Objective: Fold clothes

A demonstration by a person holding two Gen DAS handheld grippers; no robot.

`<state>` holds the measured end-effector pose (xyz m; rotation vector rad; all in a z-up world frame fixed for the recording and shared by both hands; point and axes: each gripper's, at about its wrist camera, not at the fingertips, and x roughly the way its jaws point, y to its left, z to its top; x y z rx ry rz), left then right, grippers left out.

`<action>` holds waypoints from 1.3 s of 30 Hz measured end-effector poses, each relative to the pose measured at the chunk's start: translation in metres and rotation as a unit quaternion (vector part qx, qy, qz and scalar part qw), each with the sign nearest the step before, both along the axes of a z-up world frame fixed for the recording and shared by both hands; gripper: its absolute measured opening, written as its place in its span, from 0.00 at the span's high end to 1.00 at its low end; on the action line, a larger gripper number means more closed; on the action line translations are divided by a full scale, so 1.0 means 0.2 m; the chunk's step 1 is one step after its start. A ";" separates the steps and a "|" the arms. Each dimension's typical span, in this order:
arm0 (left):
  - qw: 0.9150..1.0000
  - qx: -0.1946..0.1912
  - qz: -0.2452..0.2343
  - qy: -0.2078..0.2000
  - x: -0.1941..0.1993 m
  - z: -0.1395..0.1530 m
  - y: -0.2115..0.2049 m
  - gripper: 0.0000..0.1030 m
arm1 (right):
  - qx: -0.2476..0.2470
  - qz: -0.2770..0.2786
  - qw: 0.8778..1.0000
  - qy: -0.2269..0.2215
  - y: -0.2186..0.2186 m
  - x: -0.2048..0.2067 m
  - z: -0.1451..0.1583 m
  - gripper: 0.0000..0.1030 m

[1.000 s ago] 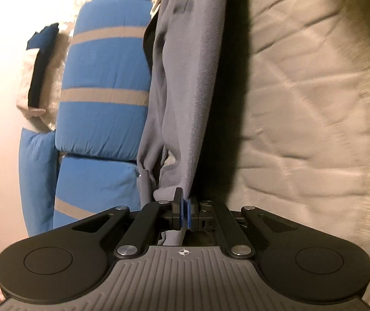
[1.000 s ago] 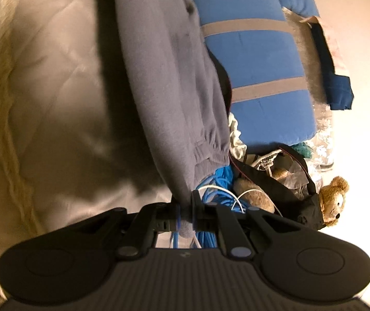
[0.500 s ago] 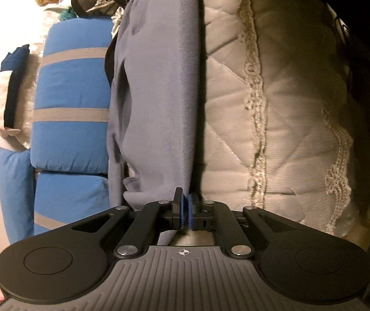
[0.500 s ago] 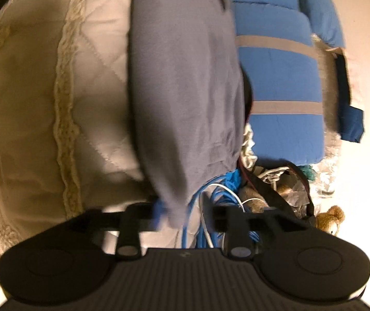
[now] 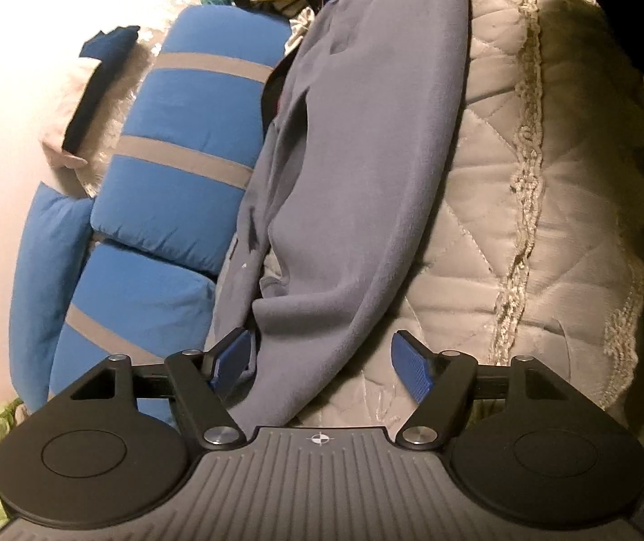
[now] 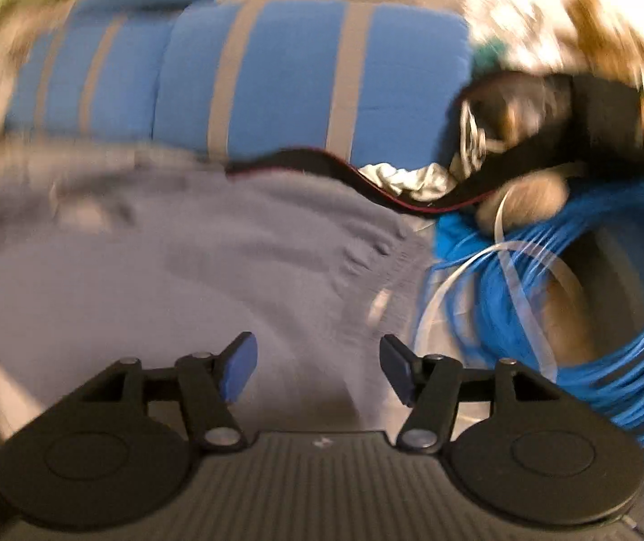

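Both grippers let go since before: left gripper [image 5: 322,363] and right gripper [image 6: 317,367] jaws opening, gripping nothing. Grey garment [image 5: 358,171] lies folded lengthwise along quilted bed [image 5: 570,225] edge beside blue pillows [image 5: 186,135]; crosswise folds remain.

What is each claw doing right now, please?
Left claw: opening, pads off the grey garment lying between them.
Right claw: opening, holding nothing, above the garment.

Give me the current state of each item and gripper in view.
Grey fleece garment: released, lying long on quilted cream bedspread.
Left hand-held gripper: jaws opening, fleece edge between them, unpinched.
Right hand-held gripper: jaws opening, empty.
Blue cable coil: bundled, beside garment.
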<state>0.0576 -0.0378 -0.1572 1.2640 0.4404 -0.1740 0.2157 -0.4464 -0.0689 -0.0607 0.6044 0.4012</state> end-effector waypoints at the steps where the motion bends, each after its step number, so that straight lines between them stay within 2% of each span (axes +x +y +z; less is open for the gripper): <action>1: 1.000 -0.002 0.001 -0.001 0.00 0.00 0.00 0.34 | 0.009 -0.008 1.000 0.000 0.00 0.03 0.00 0.28; 3: 1.000 -0.006 0.002 -0.003 -0.01 0.00 0.00 0.34 | 0.025 -0.020 0.999 0.002 0.00 0.10 0.01 0.27; 5: 1.000 -0.008 0.002 -0.006 -0.01 0.00 0.00 0.34 | 0.014 -0.032 0.999 0.005 0.02 0.16 -0.01 0.28; 13: 1.000 -0.019 0.004 -0.012 -0.01 0.00 0.02 0.34 | 0.047 -0.100 0.991 0.072 -0.06 0.45 -0.20 0.37; 16: 1.000 -0.025 0.006 -0.014 -0.01 0.01 0.02 0.34 | 0.056 -0.099 0.990 0.082 -0.05 0.49 -0.25 0.59; 17: 1.000 -0.026 0.008 -0.015 -0.01 0.01 0.03 0.34 | 0.059 -0.097 0.990 0.086 -0.05 0.50 -0.26 0.74; 18: 0.999 -0.028 0.009 -0.016 -0.01 0.02 0.03 0.34 | 0.067 -0.093 0.989 0.093 -0.05 0.50 -0.27 0.83; 21: 0.999 -0.034 0.014 -0.016 0.00 0.02 0.04 0.34 | 0.080 -0.101 0.988 0.085 -0.07 0.49 -0.27 0.90; 27: 0.999 -0.042 0.019 -0.019 0.00 0.04 0.05 0.34 | 0.105 -0.131 0.983 0.080 -0.14 0.49 -0.23 0.94; 35: 0.998 -0.049 0.020 -0.028 -0.01 0.06 0.06 0.34 | 0.096 -0.170 0.978 0.077 -0.20 0.51 -0.23 0.95; 39: 0.998 -0.055 0.020 -0.034 -0.03 0.08 0.07 0.34 | 0.076 -0.176 0.978 0.084 -0.19 0.52 -0.26 0.95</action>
